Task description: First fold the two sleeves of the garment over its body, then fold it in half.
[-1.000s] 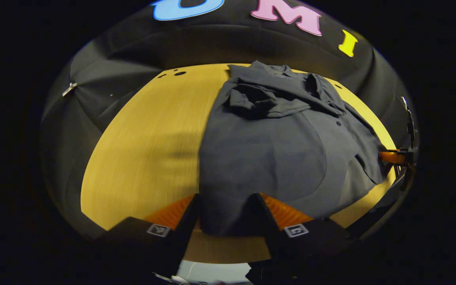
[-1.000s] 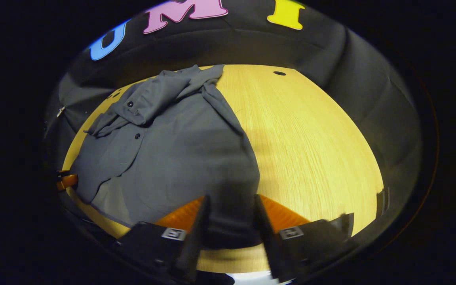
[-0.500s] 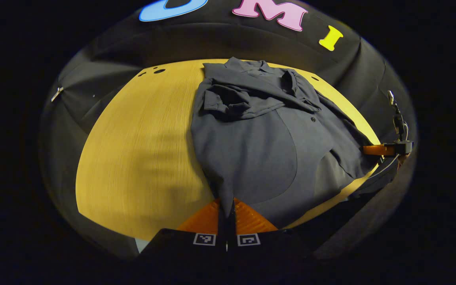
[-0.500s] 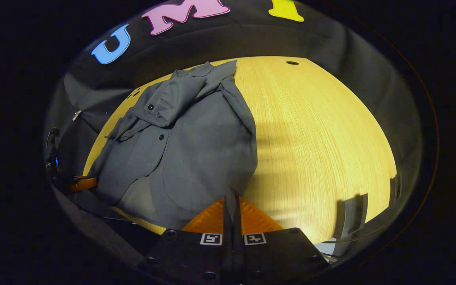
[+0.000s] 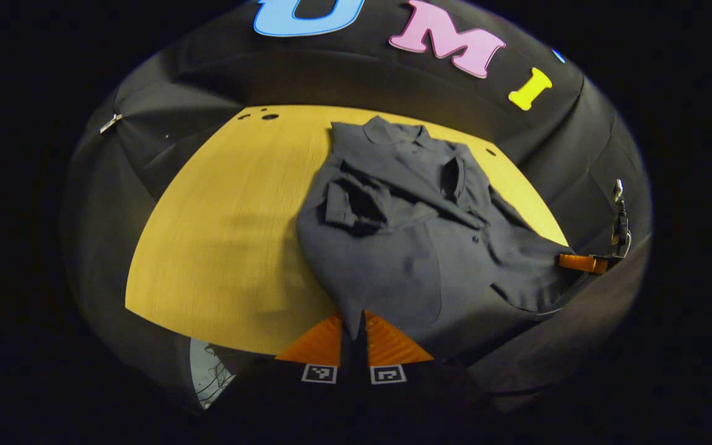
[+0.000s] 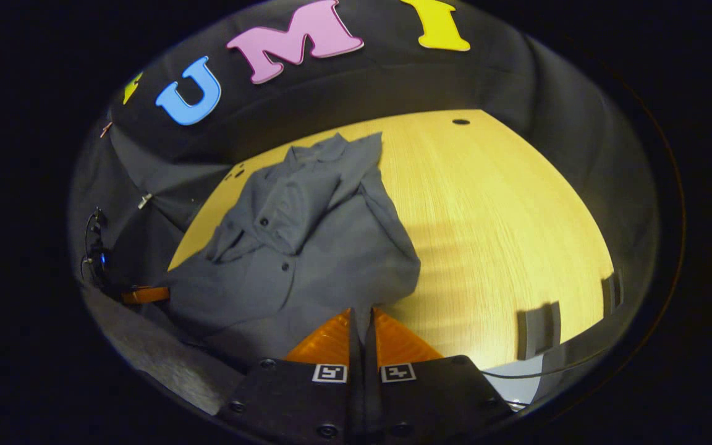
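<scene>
Between closed fingers, L gripper [image 5: 354, 330]: pinched hem corner of garment [image 5: 405, 247], cloth running fwd and away from the tips. R gripper [image 6: 363, 327]: same state, fingers pressed together on the opposite hem corner; seen from L gripper view, far off at right edge of cloth. Garment: dark button shirt, long axis hem-to-collar, straight ahead of both grippers; near hem raised off table [image 5: 220, 235], collar end [image 5: 387, 133] lying flat at far side. Sleeves [image 5: 356, 207]: both already over body, rumpled, near collar. Judgement: step = fold in half; hem needs to travel fwd along long axis to collar. Both hands equally near, one corner each. Risk: sleeves shifting.
</scene>
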`<state>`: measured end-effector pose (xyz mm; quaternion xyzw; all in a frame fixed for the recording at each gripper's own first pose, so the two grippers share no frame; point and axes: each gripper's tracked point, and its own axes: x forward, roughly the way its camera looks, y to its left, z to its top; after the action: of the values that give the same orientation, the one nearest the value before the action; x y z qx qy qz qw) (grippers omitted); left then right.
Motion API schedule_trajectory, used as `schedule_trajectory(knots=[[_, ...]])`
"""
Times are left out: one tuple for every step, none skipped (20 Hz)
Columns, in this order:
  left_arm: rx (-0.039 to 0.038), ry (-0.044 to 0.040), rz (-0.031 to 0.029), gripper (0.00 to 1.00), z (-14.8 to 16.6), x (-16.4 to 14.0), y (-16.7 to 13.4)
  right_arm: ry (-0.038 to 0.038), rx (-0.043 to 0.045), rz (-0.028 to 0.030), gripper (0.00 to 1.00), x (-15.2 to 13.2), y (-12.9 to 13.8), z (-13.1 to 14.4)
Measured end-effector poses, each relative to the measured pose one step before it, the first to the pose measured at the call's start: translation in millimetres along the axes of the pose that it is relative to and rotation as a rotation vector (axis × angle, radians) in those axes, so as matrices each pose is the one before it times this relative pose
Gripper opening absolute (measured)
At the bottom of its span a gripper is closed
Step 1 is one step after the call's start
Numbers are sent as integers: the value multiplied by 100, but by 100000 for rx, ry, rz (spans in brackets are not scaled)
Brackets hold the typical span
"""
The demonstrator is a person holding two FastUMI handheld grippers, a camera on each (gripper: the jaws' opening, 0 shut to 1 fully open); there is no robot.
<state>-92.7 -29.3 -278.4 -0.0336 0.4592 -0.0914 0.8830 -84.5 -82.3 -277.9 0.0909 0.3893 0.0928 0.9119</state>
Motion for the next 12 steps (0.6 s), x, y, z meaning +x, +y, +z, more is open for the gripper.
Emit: schedule_trajectory(knots=[[-876, -2980, -523, 6, 1845, -111, 6, -3610, -592, 1072, 5, 82, 429, 2064], [-1171, -2996, -867, 6, 1610, 16, -151, -3403, -734, 746, 5, -80, 450, 1528], [-888, -2712, -490, 2, 1619, -13, -72, -3375, -823, 870, 5, 286, 276, 1925], [-276, -2556, -127, 2, 1482, -44, 119, -2706, -446, 798, 6, 354, 187, 1608], [-103, -2371, 418, 6, 1395, 50, 323, -2746, -147, 627, 5, 314, 126, 1613], [-464, -2288, 216, 2, 1236, 313, 192, -2927, -108, 453, 5, 436, 40, 1557], [-1200, -2195, 37, 2, 1284, 330, 183, -2721, -213, -20, 5, 590, -77, 1569], [-1356, -2021, -115, 6, 1278, 435, 71, -2125, -479, -167, 5, 669, -3, 1284], [-570, -2098, 99, 5, 1279, 453, 76, -1856, -964, 135, 5, 695, 15, 1209], [588, -1608, -204, 5, 1008, 547, 18, -1703, -701, 453, 5, 642, 206, 1044], [1657, -1894, -229, 5, 1260, 679, 24, -1923, -464, 1013, 5, 955, 467, 1252], [1276, -1033, -222, 5, 918, 789, -34, -1670, -479, 789, 5, 863, 249, 1055]])
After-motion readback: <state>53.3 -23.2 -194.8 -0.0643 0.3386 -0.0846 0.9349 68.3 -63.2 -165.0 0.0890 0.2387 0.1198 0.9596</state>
